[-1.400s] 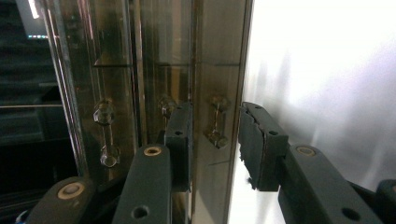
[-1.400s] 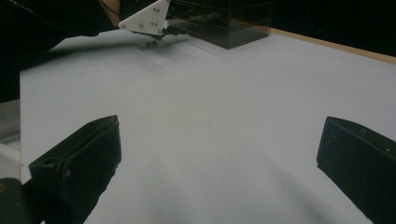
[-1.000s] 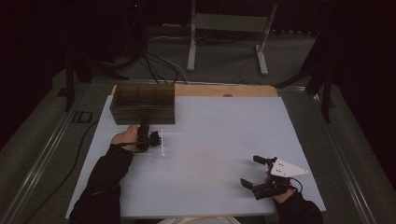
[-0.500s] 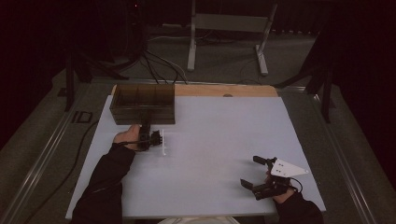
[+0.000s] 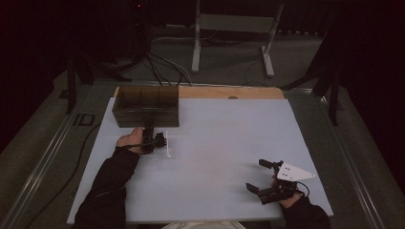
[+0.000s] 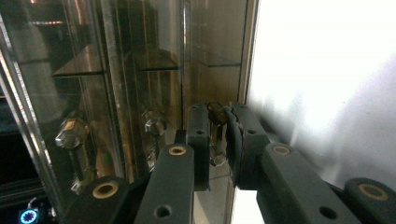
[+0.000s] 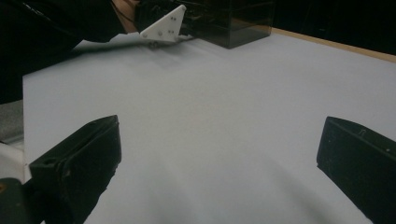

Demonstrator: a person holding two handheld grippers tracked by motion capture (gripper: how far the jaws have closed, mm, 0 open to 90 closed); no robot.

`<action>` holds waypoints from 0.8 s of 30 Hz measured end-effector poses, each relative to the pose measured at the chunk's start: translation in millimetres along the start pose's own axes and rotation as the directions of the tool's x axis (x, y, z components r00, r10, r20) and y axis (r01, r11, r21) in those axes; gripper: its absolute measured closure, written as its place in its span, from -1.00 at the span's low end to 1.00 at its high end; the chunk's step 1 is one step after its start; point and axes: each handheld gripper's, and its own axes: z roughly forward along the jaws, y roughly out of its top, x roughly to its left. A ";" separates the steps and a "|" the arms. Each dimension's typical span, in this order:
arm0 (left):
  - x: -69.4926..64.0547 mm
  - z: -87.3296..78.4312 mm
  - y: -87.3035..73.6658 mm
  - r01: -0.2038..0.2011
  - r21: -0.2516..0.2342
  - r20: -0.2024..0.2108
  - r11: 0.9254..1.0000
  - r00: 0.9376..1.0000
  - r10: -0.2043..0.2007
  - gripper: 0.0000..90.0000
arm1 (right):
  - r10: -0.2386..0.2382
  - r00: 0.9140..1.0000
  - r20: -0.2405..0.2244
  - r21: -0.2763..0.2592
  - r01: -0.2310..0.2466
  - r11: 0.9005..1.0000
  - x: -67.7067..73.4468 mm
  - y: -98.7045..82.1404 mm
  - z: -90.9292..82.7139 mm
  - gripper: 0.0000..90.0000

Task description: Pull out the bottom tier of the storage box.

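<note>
The small bolt (image 6: 216, 133) sits clamped between the jaws of my left tool (image 6: 218, 140), at the middle of the left gripper view, held right against the clear wall of the compartment box (image 6: 140, 70); the jaws have just been closing on it. More bolts (image 6: 70, 135) show behind that wall, at the left of that view. In the high view my left tool (image 5: 160, 140) is left of centre, just below the dark box (image 5: 145, 105) at the upper left of the white worktop (image 5: 224, 138). My right tool (image 5: 263, 176) rests at the lower right of the worktop, well apart from the box, its jaws spread wide with nothing between them.
</note>
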 end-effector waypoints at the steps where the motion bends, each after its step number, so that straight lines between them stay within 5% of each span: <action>1: -0.2 -0.6 0.0 0.002 -0.001 -0.001 1.000 1.000 -0.002 0.82 | -0.001 1.000 0.000 -0.002 0.001 1.000 -0.2 0.1 0.0 -1.00; 24: -3.7 -24.3 -6.0 0.048 -0.011 0.066 0.999 0.997 -0.047 0.81 | -0.012 1.000 0.002 0.006 0.012 1.000 0.6 0.4 -0.7 -1.00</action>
